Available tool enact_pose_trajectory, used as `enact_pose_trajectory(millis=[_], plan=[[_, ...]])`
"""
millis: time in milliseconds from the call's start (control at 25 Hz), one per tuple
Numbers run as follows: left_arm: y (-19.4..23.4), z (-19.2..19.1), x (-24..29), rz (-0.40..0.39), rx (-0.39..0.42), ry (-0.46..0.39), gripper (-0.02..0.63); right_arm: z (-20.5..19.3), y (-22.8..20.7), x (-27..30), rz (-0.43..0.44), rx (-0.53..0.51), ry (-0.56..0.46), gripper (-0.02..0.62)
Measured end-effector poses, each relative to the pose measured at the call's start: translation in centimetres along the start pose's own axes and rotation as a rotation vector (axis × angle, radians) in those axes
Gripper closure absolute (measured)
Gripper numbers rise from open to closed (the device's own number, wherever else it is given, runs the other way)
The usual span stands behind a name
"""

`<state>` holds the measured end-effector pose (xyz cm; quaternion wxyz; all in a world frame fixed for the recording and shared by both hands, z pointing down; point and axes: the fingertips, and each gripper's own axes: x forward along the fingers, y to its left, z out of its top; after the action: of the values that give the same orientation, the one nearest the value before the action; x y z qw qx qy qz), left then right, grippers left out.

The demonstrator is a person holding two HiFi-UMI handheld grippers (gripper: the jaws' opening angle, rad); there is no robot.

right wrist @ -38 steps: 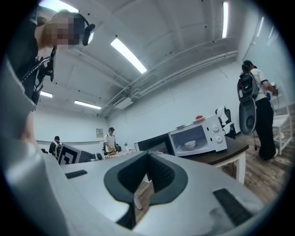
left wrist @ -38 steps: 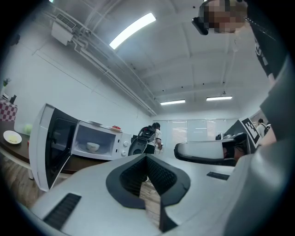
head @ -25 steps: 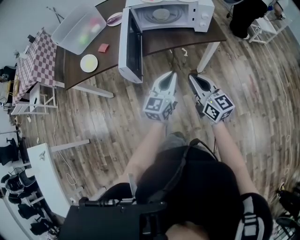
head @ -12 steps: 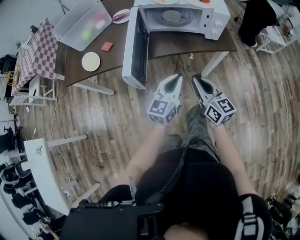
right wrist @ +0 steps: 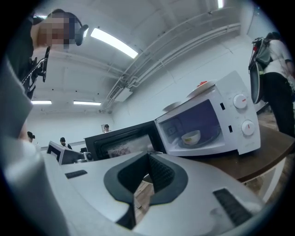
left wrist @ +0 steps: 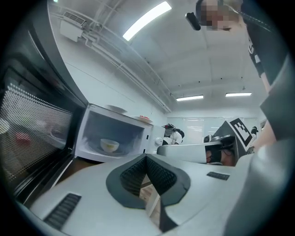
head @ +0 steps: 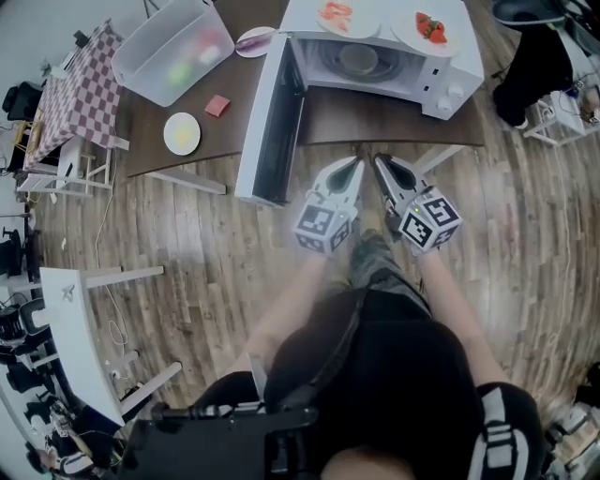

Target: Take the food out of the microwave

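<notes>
A white microwave [head: 450, 70] stands on a brown table [head: 375, 117], its door [head: 272, 122] swung open to the left. Inside, a pale bowl [head: 359, 59] sits on the turntable; the bowl [left wrist: 109, 145] also appears in the left gripper view and the bowl [right wrist: 191, 137] in the right gripper view. Two plates of food [head: 429, 26] rest on the microwave's top. My left gripper [head: 354, 165] and right gripper [head: 382, 161] hover side by side over the floor just short of the table's front edge. Both are shut and empty, pointing level at the oven.
To the left on the table are a clear plastic bin [head: 173, 49], a yellow plate [head: 182, 133], a small red block [head: 217, 105] and a dish [head: 255, 41]. A checkered table [head: 75, 98] stands further left. A white table leg [head: 441, 157] slants beside my right gripper.
Both grippers have moved forward toward the table and drawn closer together. The microwave now fills more of the head view, showing the plates on top. Jaws stayed shut.
</notes>
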<state>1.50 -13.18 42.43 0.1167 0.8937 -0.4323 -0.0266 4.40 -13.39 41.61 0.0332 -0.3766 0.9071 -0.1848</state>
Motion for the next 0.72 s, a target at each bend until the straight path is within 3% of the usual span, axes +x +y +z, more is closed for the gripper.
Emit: enact_pose_trajectory(millis=[480,720], plan=[[6.2,0.7,6.9,0.068,-0.029,-0.05,0.606,1.6,-7.1,4.8,-0.039,-0.012,0.02,0.592],[9.1,1.2,8.9,0.105,-0.049,-0.095,0.604,2.5,-10.5,7.2,-0.122,-0.016,0.051,0.588]])
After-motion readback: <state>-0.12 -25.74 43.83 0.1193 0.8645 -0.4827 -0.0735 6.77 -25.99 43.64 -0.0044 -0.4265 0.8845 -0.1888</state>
